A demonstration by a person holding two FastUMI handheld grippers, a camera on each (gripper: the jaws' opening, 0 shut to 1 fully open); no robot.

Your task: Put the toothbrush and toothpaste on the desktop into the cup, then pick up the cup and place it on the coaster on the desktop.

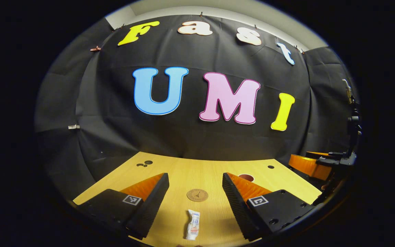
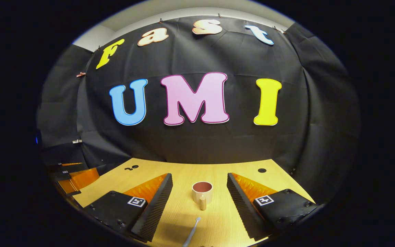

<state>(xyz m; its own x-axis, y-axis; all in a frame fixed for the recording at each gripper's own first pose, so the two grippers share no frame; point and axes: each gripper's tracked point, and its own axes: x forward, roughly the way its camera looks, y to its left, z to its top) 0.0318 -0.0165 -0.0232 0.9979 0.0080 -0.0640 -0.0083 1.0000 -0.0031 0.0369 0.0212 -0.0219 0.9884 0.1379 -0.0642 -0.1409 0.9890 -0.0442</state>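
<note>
In the left gripper view a small white toothpaste tube point(image 1: 193, 224) lies on the wooden desktop point(image 1: 190, 169) between my left gripper's point(image 1: 195, 180) open fingers, with a round brown coaster point(image 1: 197, 195) just beyond it. The cup's rim point(image 1: 246, 177) peeks out behind the right-hand finger. In the right gripper view a beige cup point(image 2: 202, 191) with a dark red inside stands upright, its handle toward me, between my right gripper's point(image 2: 199, 181) open fingers. The toothbrush point(image 2: 192, 232) lies on the desktop point(image 2: 197, 168) in front of the cup, nearer to me. Neither gripper holds anything.
The desktop ends at the black cloth wall behind. Small dark holes point(image 1: 145, 163) mark its far left and a hole point(image 2: 262, 170) its far right. The right gripper's body point(image 1: 309, 165) shows at the right edge of the left gripper view; the left gripper's body point(image 2: 77, 178) at the left of the right gripper view.
</note>
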